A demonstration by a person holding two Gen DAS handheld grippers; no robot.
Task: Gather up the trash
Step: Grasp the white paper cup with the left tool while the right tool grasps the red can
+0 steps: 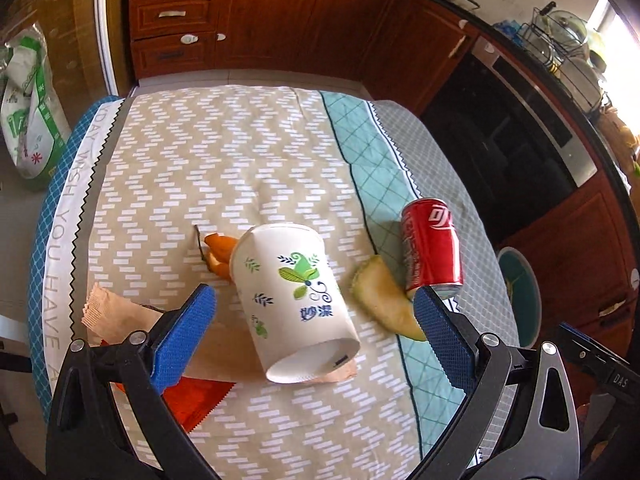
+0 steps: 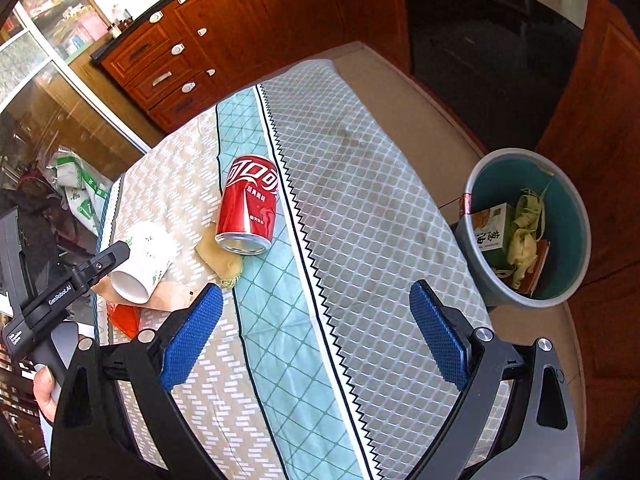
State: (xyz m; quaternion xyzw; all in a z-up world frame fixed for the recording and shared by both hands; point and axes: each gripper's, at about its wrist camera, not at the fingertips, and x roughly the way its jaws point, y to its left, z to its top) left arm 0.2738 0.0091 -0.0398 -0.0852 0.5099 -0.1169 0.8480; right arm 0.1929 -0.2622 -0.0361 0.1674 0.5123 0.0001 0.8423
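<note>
A white paper cup point(image 1: 294, 300) lies on its side on the table, mouth toward me, between the jaws of my open left gripper point(image 1: 314, 300), which do not touch it. Beside it lie orange peel point(image 1: 219, 254), a melon rind point(image 1: 386, 300), a red cola can point(image 1: 431, 248) on its side, a brown napkin point(image 1: 116, 314) and a red wrapper point(image 1: 192, 400). My right gripper point(image 2: 316, 300) is open and empty over the tablecloth, nearer than the can point(image 2: 248, 204) and the cup point(image 2: 142, 260). The left gripper's body point(image 2: 68, 284) shows at left.
A grey bin point(image 2: 476, 264) with a teal inside stands on the floor right of the table, holding a carton and peelings; it also shows in the left wrist view point(image 1: 520, 296). Wooden cabinets point(image 1: 280, 20) and an oven point(image 2: 492, 48) stand behind. A green-white bag point(image 1: 28, 112) sits at left.
</note>
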